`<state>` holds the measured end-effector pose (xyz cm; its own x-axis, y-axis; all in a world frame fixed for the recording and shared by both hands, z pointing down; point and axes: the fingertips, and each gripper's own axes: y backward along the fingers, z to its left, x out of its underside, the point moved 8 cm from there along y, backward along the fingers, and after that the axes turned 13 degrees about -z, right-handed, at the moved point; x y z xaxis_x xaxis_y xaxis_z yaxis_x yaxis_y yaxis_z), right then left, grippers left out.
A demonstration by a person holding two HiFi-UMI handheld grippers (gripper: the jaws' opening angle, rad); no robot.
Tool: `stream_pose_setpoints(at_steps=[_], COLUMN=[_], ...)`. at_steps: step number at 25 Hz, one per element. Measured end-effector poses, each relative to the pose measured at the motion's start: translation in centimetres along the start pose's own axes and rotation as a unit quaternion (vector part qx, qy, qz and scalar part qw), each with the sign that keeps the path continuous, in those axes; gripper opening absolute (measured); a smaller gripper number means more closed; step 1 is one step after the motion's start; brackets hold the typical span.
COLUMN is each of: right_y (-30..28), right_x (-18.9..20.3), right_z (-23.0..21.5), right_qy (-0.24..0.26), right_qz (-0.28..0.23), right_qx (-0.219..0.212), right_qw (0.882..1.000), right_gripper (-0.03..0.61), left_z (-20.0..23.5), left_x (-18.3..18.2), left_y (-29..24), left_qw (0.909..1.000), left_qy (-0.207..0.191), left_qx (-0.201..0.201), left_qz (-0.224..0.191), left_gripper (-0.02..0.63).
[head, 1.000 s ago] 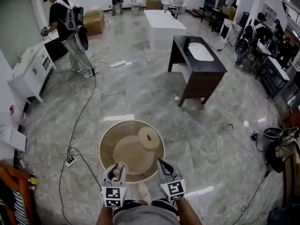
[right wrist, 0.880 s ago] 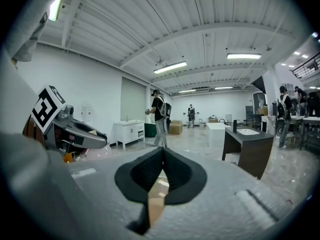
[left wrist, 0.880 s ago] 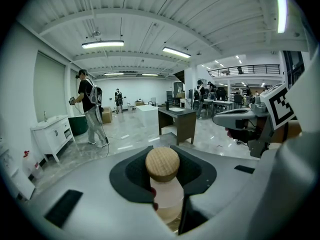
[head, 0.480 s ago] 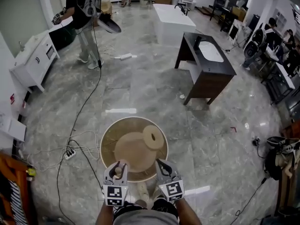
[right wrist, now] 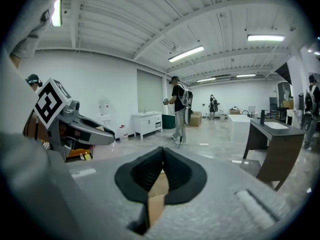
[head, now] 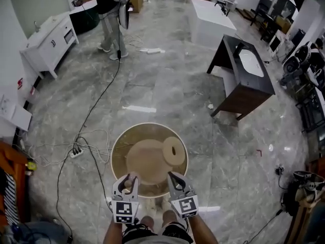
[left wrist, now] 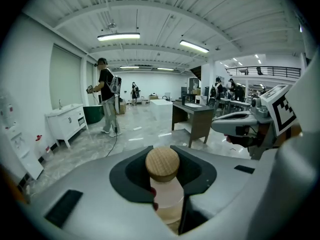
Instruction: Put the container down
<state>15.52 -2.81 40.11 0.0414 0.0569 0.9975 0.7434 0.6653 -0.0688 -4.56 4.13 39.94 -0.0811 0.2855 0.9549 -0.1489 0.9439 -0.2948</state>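
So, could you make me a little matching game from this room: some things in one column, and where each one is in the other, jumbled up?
Things
1. small clear bottle with a round wooden stopper
2. flat wooden ring with a hole
3. dark brown washstand with a white basin
4. white power strip

Places
A. on the grey floor, left of the round wooden table
B. on the round table, toward its right side
C. between the jaws of the left gripper
D. standing on the floor, far right

Pairs: 1-C, 2-B, 3-D, 4-A
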Motion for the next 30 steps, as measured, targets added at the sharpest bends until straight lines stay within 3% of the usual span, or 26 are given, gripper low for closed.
stream_pose_setpoints(at_steps=[13,30], right_y=[-8.9,-16.2], right_x=[4.8,15.3], right_z=[-1.6,-1.9], right_qy=[-0.025,-0.039], right_qz=[0.037,0.074], right_qx=[-0.077,-0.133], right_qw=[0.996,0.988], right_gripper=[-0.002,-0.002], left_z=[4.3,7.0], left_x=[4.0,14.2], left_y=[-5.8,-12.0], left_qw=[0.9971,0.9927], left_qy=[0.026,0.047], left_qx=[-0.070,-0.099], left_qz=[0.017,0.050], left_gripper=[0.119,0.118])
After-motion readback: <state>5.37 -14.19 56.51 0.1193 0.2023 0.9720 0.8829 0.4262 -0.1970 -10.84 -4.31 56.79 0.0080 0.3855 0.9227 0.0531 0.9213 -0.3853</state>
